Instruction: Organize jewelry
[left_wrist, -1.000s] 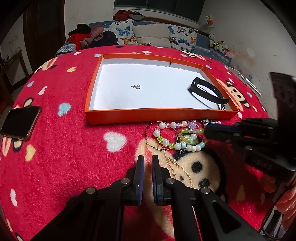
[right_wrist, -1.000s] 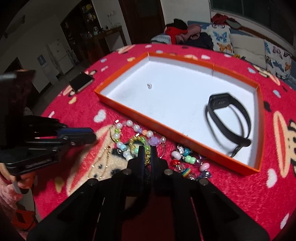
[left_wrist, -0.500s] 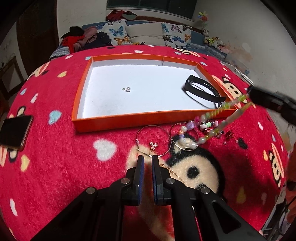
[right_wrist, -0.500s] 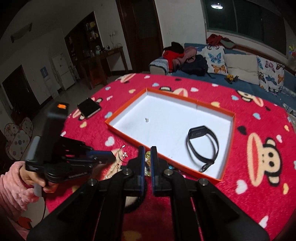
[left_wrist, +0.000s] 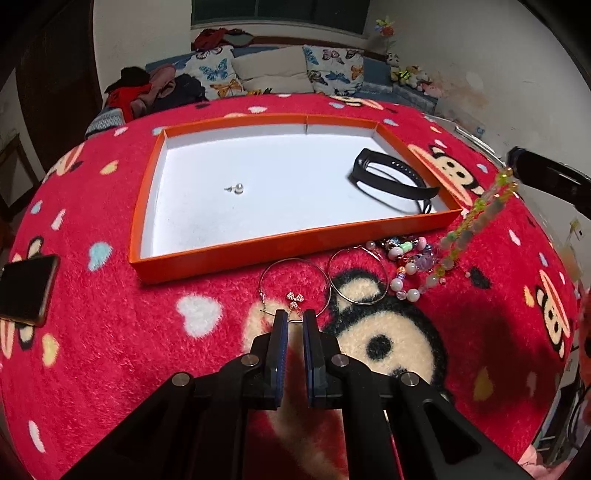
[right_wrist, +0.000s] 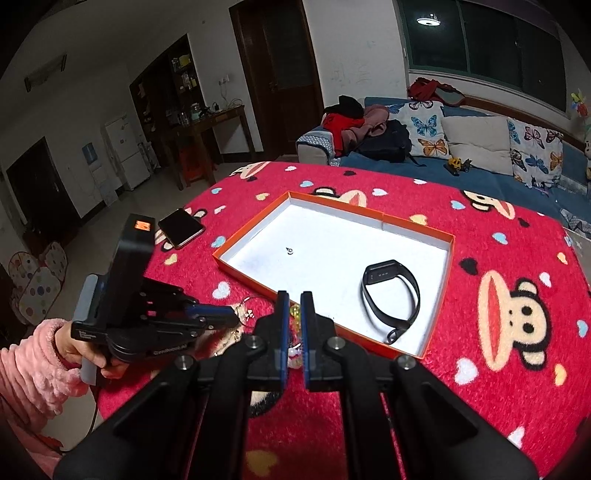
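Note:
An orange tray (left_wrist: 295, 242) with a white floor holds a pearl stud (left_wrist: 238, 189) and a black wristband (left_wrist: 391, 177); both show in the right wrist view too, tray (right_wrist: 439, 295), wristband (right_wrist: 391, 295). My right gripper (right_wrist: 291, 299) is shut on a bead bracelet (left_wrist: 476, 221) and holds it in the air, its low end near loose beads (left_wrist: 406, 254). My left gripper (left_wrist: 294, 315) is nearly closed and empty, just behind two hoop earrings (left_wrist: 295, 284) and a small heart earring (left_wrist: 295, 297) on the red blanket.
A phone (left_wrist: 26, 288) lies at the blanket's left edge. A sofa with butterfly cushions (left_wrist: 273, 70) stands behind the table. The blanket (left_wrist: 110, 332) is red plush with monkey faces. A second hoop (left_wrist: 356, 275) lies beside the loose beads.
My right gripper has risen and pulled back, lifting the bead bracelet off the blanket. My left gripper has moved slightly forward toward the hoops.

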